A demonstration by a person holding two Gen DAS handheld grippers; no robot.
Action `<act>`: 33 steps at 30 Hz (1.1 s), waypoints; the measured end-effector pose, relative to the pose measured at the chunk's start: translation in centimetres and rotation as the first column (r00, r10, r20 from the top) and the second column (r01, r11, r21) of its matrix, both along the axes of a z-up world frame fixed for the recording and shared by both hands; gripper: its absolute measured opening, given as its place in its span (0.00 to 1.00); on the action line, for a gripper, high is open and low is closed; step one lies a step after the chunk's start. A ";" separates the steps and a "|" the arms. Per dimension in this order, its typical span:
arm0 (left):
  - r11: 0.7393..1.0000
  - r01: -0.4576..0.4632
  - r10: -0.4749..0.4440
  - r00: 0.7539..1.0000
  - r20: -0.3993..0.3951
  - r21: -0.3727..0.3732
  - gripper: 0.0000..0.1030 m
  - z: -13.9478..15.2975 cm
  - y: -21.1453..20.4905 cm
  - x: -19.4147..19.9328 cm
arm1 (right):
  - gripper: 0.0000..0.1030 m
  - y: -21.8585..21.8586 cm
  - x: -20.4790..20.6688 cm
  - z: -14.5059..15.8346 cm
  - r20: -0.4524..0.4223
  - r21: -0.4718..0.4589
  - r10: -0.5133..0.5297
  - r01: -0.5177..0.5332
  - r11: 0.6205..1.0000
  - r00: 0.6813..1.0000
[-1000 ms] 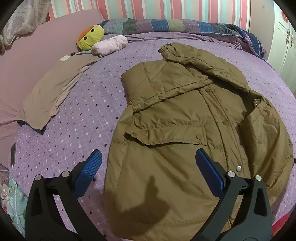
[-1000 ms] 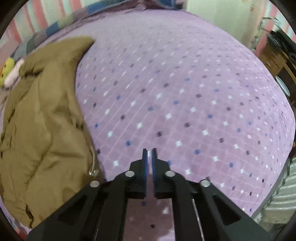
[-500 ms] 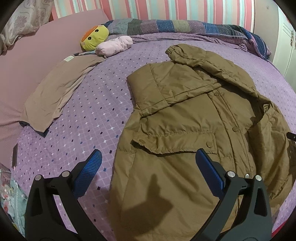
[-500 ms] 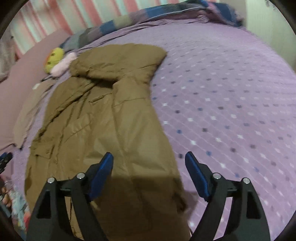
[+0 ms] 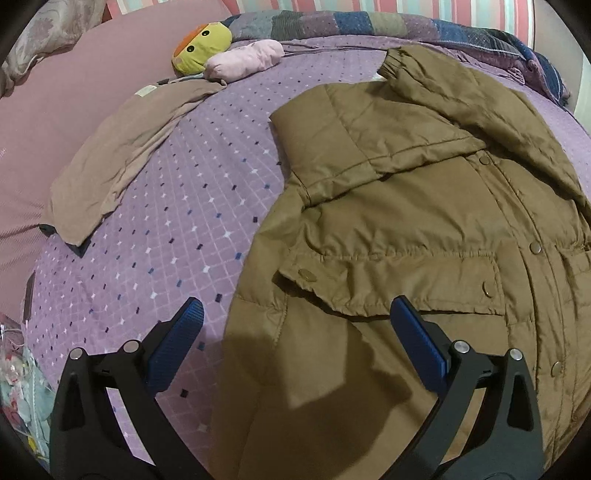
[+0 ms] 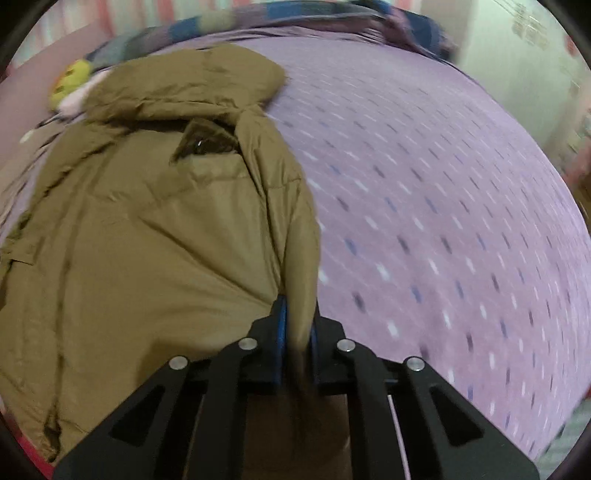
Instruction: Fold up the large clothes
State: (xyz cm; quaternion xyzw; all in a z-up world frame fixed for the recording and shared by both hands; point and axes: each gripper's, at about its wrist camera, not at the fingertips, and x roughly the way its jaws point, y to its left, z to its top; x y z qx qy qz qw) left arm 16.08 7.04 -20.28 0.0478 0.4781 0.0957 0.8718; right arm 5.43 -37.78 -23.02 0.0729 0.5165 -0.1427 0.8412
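A large olive-brown padded jacket (image 5: 424, 206) lies spread on the purple patterned bed (image 5: 192, 206), with snap buttons and a flap pocket showing. My left gripper (image 5: 295, 332) hangs open just above the jacket's lower left edge, its blue pads apart and nothing between them. In the right wrist view the same jacket (image 6: 155, 221) fills the left half. My right gripper (image 6: 297, 332) is shut on a fold of the jacket's right edge, the brown cloth pinched between its blue pads.
A beige garment (image 5: 122, 155) lies on the bed's left side. A yellow plush toy (image 5: 201, 48) and a pink soft toy (image 5: 243, 59) sit near a patchwork blanket (image 5: 369, 22) at the far end. Bare purple bedspread (image 6: 443, 203) stretches to the right of the jacket.
My right gripper swung left from bare bedspread to the jacket, opened wide, then closed on its right edge. My left gripper stayed open and came lower and closer to the jacket.
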 end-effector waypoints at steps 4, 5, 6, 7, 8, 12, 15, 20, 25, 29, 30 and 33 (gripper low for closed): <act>0.998 0.036 -0.036 0.999 0.002 0.048 0.97 -0.7 -0.5 0.1 | 0.07 -0.4 -2.5 -1.4 -0.023 0.011 -0.069 0.069 0.998 0.997; 0.998 0.043 -0.043 0.999 0.000 0.056 0.97 -0.9 -0.6 0.3 | 0.07 -0.5 -2.3 -1.3 -0.020 0.016 -0.058 0.058 0.998 0.998; 0.997 0.047 -0.047 0.999 -0.002 0.058 0.97 -1.1 -0.5 0.5 | 0.09 -0.5 -1.9 -0.9 -0.011 0.029 -0.033 0.034 0.999 0.999; 0.997 0.048 -0.048 0.999 -0.001 0.053 0.97 -1.1 -0.4 0.8 | 0.10 -0.6 -1.3 -0.1 0.005 0.051 -0.001 0.001 0.999 1.000; 0.998 0.048 -0.048 0.999 0.001 0.043 0.97 -1.1 -0.2 1.1 | 0.19 -0.8 -1.2 0.8 0.021 0.047 0.003 -0.004 0.999 1.000; 0.999 0.035 -0.035 0.999 0.010 -0.011 0.97 -0.8 0.5 2.5 | 0.59 -0.9 1.6 4.0 0.103 0.053 0.015 -0.021 0.998 0.995; 0.999 0.027 -0.026 1.000 0.004 -0.030 0.97 -0.9 0.9 4.2 | 0.60 1.0 5.7 5.1 0.131 0.031 0.071 -0.076 0.997 0.989; 0.997 0.016 -0.016 1.000 -0.005 -0.072 0.97 -0.5 2.0 6.6 | 0.70 6.3 12.7 5.6 0.154 -0.023 0.199 -0.198 0.980 0.968; 0.997 0.011 -0.012 1.000 -0.007 -0.074 0.97 -0.5 2.6 9.6 | 0.76 10.3 18.7 5.2 0.155 0.027 0.303 -0.310 0.950 0.940; 0.998 0.020 -0.021 1.000 -0.021 -0.066 0.97 -0.9 2.0 12.3 | 0.76 14.2 23.1 4.5 0.143 0.022 0.396 -0.403 0.915 0.907; 0.998 0.021 -0.022 0.999 -0.024 -0.064 0.97 -1.0 1.8 12.9 | 0.76 15.2 24.3 4.2 0.139 0.013 0.416 -0.422 0.906 0.899; 0.998 0.015 -0.017 0.999 -0.039 -0.062 0.97 -1.3 1.6 14.6 | 0.76 17.4 27.4 3.5 0.107 -0.027 0.452 -0.452 0.891 0.885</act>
